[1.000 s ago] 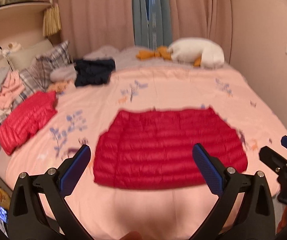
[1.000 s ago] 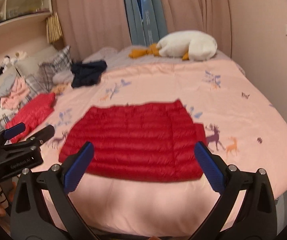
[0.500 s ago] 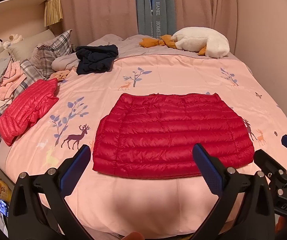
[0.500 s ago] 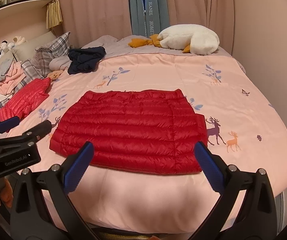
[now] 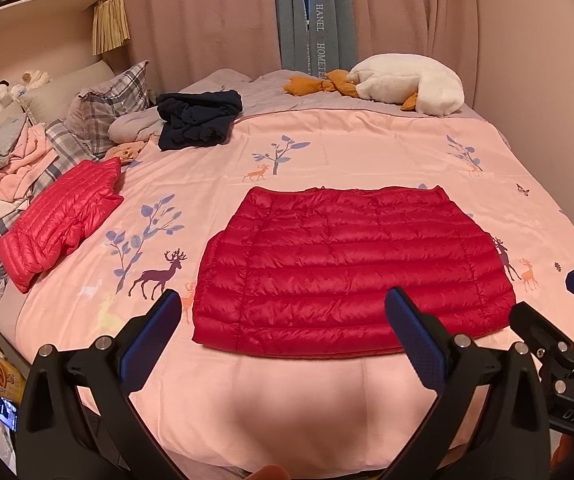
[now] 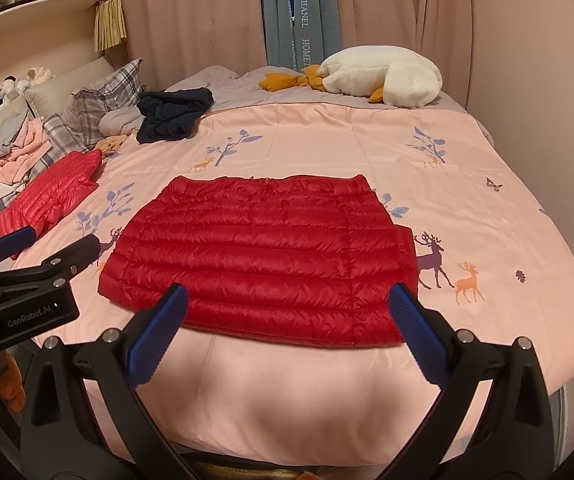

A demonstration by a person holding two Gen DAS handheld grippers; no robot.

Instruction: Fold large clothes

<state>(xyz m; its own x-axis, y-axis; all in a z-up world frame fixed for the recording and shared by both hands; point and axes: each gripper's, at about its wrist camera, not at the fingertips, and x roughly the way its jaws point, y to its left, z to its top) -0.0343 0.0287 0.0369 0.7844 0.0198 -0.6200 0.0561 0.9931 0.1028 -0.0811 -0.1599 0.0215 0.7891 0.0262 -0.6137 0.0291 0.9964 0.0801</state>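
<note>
Fingers on both our tools stand spread wide with nothing between them; the left gripper (image 5: 281,322) and the right gripper (image 6: 287,316) hover side by side above the near edge of the bed (image 5: 287,400), clear of the cloth; the red down jacket (image 5: 347,272) lies flat on the pink sheet straight ahead of both, already folded into a broad rectangle, its long axis running left to right across our view and its near hem parallel to the bed's edge; seen from the left wrist, the jacket's left end sits just beyond the left blue pad and the garment stretches off to the right, where the right tool shows at the frame's edge; seen from the right wrist, the jacket's right end sits just beyond the right pad, so we judge each gripper nearer to its own end of the near hem, which suits a two-handed pinch and a fold away from us or across the middle (which of the two we cannot say); a second red jacket (image 5: 59,224) lies folded well apart to the left, near the plaid pillows, and a dark garment (image 5: 199,120) is heaped farther back; a white plush goose (image 5: 403,84) rests by the curtains.
</note>
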